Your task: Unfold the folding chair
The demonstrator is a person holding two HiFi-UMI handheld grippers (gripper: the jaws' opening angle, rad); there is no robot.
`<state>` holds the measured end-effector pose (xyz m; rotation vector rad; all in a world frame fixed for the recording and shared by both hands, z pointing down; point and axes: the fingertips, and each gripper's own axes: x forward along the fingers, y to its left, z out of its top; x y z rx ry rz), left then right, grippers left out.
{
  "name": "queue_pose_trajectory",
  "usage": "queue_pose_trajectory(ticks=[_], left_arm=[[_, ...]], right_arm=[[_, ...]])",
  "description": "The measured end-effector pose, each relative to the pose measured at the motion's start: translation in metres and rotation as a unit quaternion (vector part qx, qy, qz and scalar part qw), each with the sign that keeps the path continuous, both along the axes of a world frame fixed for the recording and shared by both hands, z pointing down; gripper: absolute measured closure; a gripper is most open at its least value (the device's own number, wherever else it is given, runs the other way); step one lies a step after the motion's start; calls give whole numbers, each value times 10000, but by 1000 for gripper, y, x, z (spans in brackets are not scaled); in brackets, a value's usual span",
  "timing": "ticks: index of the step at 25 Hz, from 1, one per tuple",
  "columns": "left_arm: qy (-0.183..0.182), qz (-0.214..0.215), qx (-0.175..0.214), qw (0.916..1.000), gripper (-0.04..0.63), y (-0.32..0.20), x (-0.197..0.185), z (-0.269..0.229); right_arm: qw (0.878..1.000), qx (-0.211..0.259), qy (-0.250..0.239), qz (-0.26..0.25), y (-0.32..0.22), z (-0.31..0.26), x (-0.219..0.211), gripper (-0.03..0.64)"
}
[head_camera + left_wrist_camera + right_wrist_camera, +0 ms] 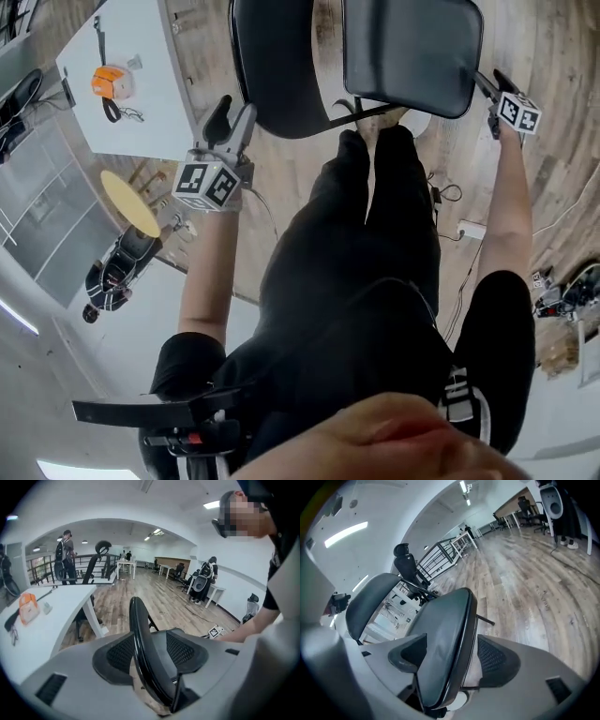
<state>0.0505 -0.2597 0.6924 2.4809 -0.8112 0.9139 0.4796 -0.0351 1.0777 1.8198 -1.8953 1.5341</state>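
The black folding chair stands in front of the person's legs at the top of the head view, showing a rounded padded panel (281,66) and a squarer padded panel (412,52). My left gripper (232,117) is at the rounded panel's left edge. In the left gripper view its jaws (150,656) are open and straddle the panel's thin black rim (140,639), with floor showing in the gap. My right gripper (487,86) is at the squarer panel's right edge. In the right gripper view it (452,660) is open around that panel (440,644), the right pad (497,660) clear of it.
A white table (141,112) with an orange object (111,82) stands to the left, with a yellow round stool (129,202) and a black office chair (112,277) near it. A power strip (469,228) and cables lie on the wooden floor at right. People stand farther back (63,557).
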Motion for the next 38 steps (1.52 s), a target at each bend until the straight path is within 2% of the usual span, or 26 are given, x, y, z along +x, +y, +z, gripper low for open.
queue_pose_trajectory(ticks=[4,7,11,13,15,18,23,27,29,31,33,35,37,38], left_arm=[[79,368,603,9975,385,15,17,-21],[414,631,711,9946,386,32,28,-43],[930,919,641,9893,390,60,42,-66],[1069,1164,816,9840,390,78,49,-84],[1200,1490,1000,9764,390,103,55,-108],[1624,1932,1178,9604,392,138,60,-150],[2388,2317,1378,9329,393,174,61,-218],[2822,2562,1325,9150,403,203,59,-258],[2975,2674,1228,9082,419,218,58,-274],[3020,2754,1276,9037,450,228,58,-290],[3032,2818,1414,8992,521,234,60,-307],[3106,2881,1467,8939,580,242,63,-320],[3196,2911,1473,8896,591,249,69,-332],[3250,2907,1474,8878,591,251,74,-339]], right_arm=[[9981,277,526,-137,-2,-64,-9,282],[9947,636,741,-313,0,-124,-39,282],[9871,1218,935,-454,-1,-219,-84,288],[9817,1586,953,-461,-2,-274,-109,290],[9743,1996,940,-446,3,-334,-138,290],[9586,2594,1062,-506,10,-424,-180,290],[9235,3339,1595,-1009,20,-544,-240,290],[8989,3806,1776,-1251,32,-622,-275,300],[8866,4003,1850,-1396,41,-656,-293,334],[8731,4176,1989,-1544,48,-686,-307,401],[8619,4322,2097,-1622,52,-709,-315,481],[8583,4364,2190,-1578,55,-724,-315,544],[8566,4365,2279,-1542,57,-733,-312,609],[8552,4379,2290,-1563,58,-738,-311,609]])
